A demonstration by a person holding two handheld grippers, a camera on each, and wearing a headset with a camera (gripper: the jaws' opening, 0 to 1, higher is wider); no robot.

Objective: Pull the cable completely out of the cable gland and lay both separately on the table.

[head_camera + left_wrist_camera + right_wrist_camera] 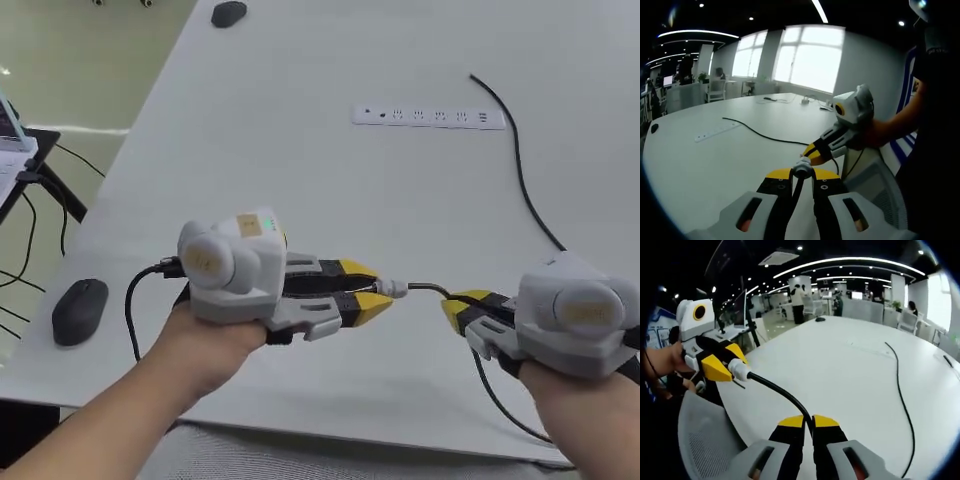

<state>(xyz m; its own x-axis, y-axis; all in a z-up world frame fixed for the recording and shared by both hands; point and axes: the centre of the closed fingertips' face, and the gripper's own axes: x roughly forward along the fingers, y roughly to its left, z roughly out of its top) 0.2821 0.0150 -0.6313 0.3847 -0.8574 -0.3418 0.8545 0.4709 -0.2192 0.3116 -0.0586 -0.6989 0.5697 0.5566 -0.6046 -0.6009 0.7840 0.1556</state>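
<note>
A pale grey cable gland [392, 289] sits clamped between the yellow-tipped jaws of the left hand-held gripper [378, 285], held in the air above the near edge of the white desk [300, 180]. A thin black cable [428, 290] runs out of the gland's end and curves across the short gap to the right hand-held gripper [452, 304], whose jaws pinch it. Gland and cable are joined, neither touching the desk.
</note>
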